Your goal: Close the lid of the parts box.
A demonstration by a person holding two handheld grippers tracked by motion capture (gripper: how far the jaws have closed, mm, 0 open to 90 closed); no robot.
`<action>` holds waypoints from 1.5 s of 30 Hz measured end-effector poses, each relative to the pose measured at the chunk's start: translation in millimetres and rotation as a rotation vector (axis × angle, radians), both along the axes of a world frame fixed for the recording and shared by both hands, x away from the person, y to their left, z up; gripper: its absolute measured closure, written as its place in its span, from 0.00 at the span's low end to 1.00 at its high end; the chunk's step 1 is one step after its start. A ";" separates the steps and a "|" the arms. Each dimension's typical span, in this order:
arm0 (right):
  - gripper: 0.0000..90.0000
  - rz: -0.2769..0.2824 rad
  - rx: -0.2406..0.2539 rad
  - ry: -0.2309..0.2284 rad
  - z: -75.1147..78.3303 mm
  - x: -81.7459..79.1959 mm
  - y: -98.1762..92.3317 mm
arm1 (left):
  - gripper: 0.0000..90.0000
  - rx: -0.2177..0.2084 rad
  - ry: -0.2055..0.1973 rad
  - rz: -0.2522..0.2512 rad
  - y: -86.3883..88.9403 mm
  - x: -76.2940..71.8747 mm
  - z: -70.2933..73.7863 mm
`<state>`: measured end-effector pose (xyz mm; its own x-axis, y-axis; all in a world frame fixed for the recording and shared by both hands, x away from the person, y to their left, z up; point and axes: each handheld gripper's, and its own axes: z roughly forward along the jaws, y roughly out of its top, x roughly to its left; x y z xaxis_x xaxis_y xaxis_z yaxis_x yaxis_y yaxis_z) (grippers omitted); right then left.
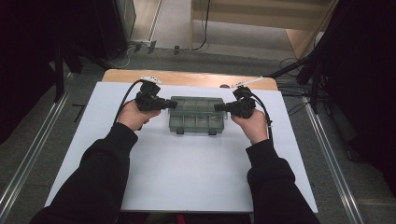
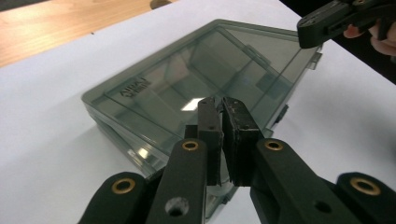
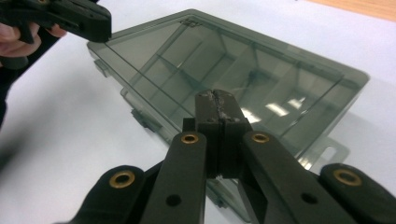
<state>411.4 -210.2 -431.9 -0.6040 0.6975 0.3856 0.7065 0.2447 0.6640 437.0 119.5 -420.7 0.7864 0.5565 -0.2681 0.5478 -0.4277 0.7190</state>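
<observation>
I count one plastic box (image 1: 197, 115), smoky grey and see-through, lid down, on one bench (image 1: 187, 177) under one white sheet (image 1: 196, 163). I hold two hand-held grippers: the left hand-held gripper (image 1: 172, 105) and the right hand-held gripper (image 1: 219, 108), each with two black jaws pressed together on nothing. Two latches (image 1: 196, 132) sit on the box's near edge. Inside, dividers split it into several compartments; I cannot count them exactly through the lid.
</observation>
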 end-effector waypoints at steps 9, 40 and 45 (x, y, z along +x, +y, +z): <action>1.00 0.005 -0.002 0.008 -4.3 -4.1 0.5 | 0.96 0.021 0.009 0.007 -0.4 -6.1 -9.5; 1.00 0.001 -0.037 0.048 -30.1 -14.2 2.9 | 0.96 0.010 0.005 -0.005 0.6 -16.5 -36.3; 1.00 -0.003 -0.048 0.044 -32.7 -16.7 2.7 | 0.96 0.016 0.004 -0.005 -0.3 -20.1 -39.8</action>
<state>394.7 -207.5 -464.6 -0.5854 0.7175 0.3775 0.7355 0.2740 0.6197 416.9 119.2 -460.5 0.7885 0.5564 -0.2623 0.5481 -0.4420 0.7101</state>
